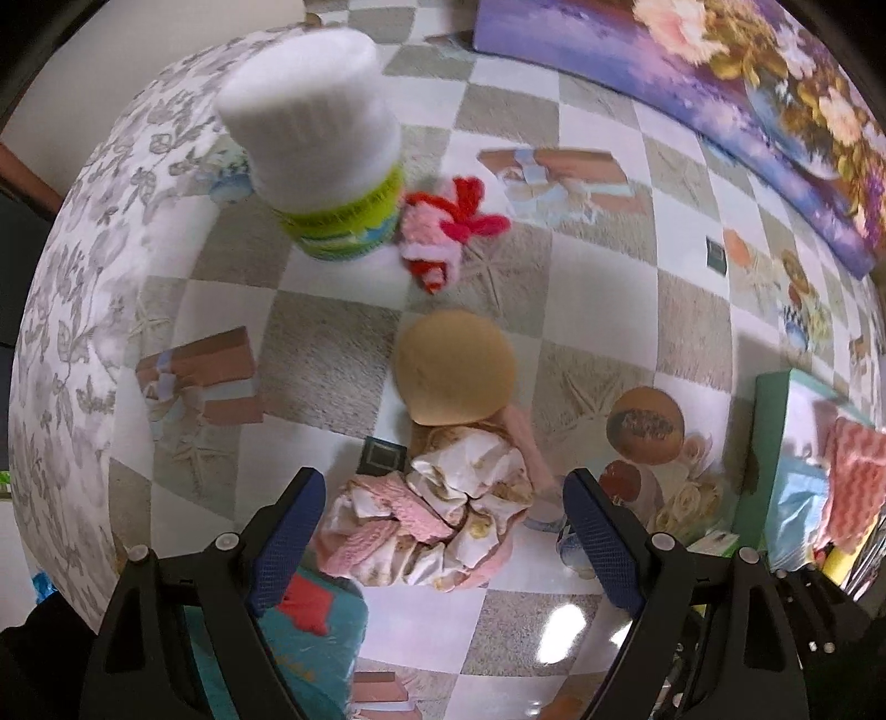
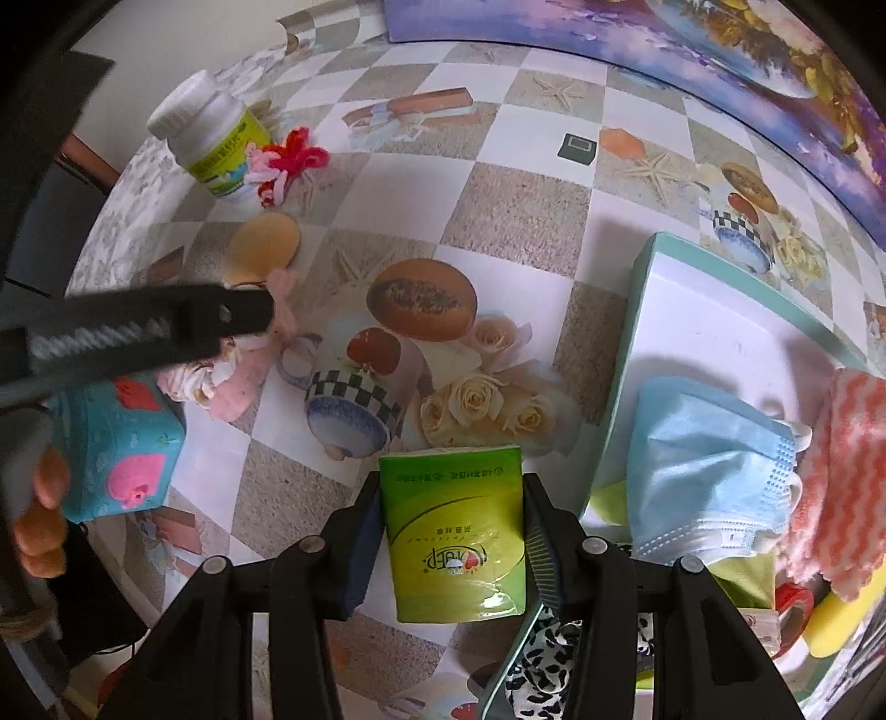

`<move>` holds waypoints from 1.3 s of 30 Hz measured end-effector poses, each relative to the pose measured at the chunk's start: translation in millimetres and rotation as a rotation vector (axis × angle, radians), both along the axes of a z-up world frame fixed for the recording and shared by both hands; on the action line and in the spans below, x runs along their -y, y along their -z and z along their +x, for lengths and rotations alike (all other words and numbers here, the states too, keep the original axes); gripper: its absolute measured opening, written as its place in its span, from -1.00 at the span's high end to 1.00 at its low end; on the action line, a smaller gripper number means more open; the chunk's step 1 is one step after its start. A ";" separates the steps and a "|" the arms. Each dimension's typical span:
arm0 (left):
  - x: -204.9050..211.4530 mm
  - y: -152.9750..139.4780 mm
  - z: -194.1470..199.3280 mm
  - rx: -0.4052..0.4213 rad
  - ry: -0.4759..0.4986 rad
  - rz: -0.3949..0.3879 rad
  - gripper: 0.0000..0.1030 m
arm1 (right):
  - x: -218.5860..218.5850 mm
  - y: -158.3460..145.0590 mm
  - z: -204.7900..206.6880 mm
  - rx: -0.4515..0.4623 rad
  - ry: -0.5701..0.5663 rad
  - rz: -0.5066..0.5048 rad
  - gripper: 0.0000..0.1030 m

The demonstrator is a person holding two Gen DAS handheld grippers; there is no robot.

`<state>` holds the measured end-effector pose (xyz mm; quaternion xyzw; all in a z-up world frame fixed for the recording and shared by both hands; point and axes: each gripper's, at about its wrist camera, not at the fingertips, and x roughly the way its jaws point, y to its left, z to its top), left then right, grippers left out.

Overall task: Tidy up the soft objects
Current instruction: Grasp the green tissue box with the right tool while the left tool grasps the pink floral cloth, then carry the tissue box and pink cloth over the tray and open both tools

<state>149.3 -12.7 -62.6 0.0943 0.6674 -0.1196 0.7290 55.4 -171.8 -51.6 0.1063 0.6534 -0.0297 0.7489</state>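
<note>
1. The right gripper (image 2: pixel 451 545) was clamped on a green tissue pack (image 2: pixel 454 531), its two fingers pressed against the pack's sides, just left of the tray's near corner.
2. The left gripper (image 1: pixel 443 531) stood wide, its blue-padded fingers (image 1: pixel 288 537) spread on either side of a crumpled pink-and-cream scrunchie (image 1: pixel 437 526) without touching it.
3. The scrunchie lay on the checked tablecloth (image 1: pixel 598 288), touching the near edge of a tan round sponge puff (image 1: pixel 454 365).
4. Farther off, a red-and-pink yarn bow (image 1: pixel 443 232) lay against a white-capped, green-labelled bottle (image 1: pixel 332 166), which stood upright.
5. A teal cloth item with pink and red patches (image 2: pixel 119 443) sat near the left gripper's base.
6. To the right, a teal-rimmed white tray (image 2: pixel 714 310) held a blue face mask (image 2: pixel 714 465), with a coral-and-white wavy cloth (image 2: pixel 836 476) beside it; a yellow object and black-and-white patterned fabric (image 2: pixel 548 648) showed at the tray's near end.
7. A floral painting (image 2: pixel 692 50) stood along the table's far edge.
</note>
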 end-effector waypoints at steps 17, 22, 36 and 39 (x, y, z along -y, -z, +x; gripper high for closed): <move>24.2 30.7 -16.9 0.003 0.047 0.067 -0.06 | 5.8 -10.0 -1.0 0.003 0.008 0.004 0.03; 25.8 27.7 -25.8 0.014 0.049 0.071 0.24 | -0.8 -6.4 -1.1 0.008 0.017 0.000 0.03; 31.8 -9.0 -15.3 0.022 0.048 0.010 0.51 | 4.6 -17.5 -5.8 0.040 0.044 -0.007 0.04; 33.0 -20.2 -15.3 0.034 0.051 -0.014 0.55 | 6.3 -22.8 -6.9 0.050 0.045 -0.009 0.04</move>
